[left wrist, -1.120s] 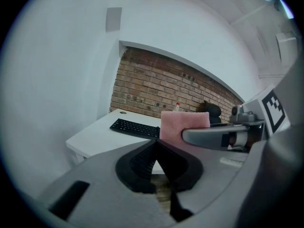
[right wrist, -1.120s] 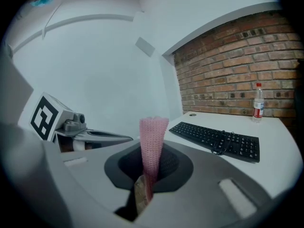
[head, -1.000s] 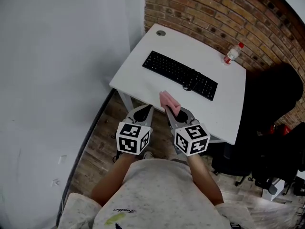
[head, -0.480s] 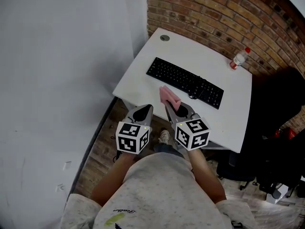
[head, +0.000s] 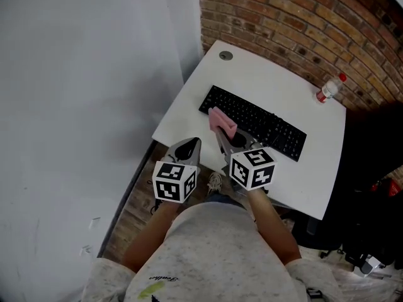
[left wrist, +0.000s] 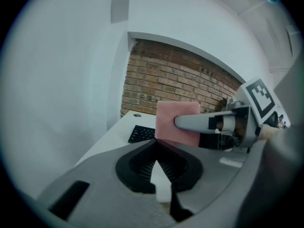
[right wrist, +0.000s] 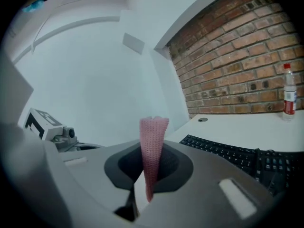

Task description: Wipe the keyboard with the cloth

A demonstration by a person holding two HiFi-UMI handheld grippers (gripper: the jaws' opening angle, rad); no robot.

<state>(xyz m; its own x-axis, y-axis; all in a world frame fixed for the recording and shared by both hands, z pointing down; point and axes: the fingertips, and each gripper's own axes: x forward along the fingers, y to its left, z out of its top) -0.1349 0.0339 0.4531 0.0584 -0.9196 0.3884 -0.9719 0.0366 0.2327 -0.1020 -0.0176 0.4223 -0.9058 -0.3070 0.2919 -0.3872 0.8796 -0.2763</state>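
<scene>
The black keyboard (head: 261, 123) lies at an angle on the white table (head: 277, 80). My right gripper (head: 221, 133) is shut on a folded pink cloth (head: 222, 121), held over the keyboard's left near part; I cannot tell whether the cloth touches the keys. In the right gripper view the cloth (right wrist: 152, 141) stands upright between the jaws, with the keyboard (right wrist: 225, 153) ahead to the right. My left gripper (head: 191, 143) hangs shut and empty off the table's near edge, left of the right one. In the left gripper view the cloth (left wrist: 175, 122) shows just ahead.
A small bottle with a red cap (head: 329, 89) stands at the table's far right, by the brick wall (head: 296, 17). A round cable grommet (head: 225, 56) sits at the far left corner. A white wall runs along the left; a dark chair (head: 378, 187) is right of the table.
The right gripper has carried the pink cloth forward from the table's near edge to over the keyboard. The left gripper has kept its place.
</scene>
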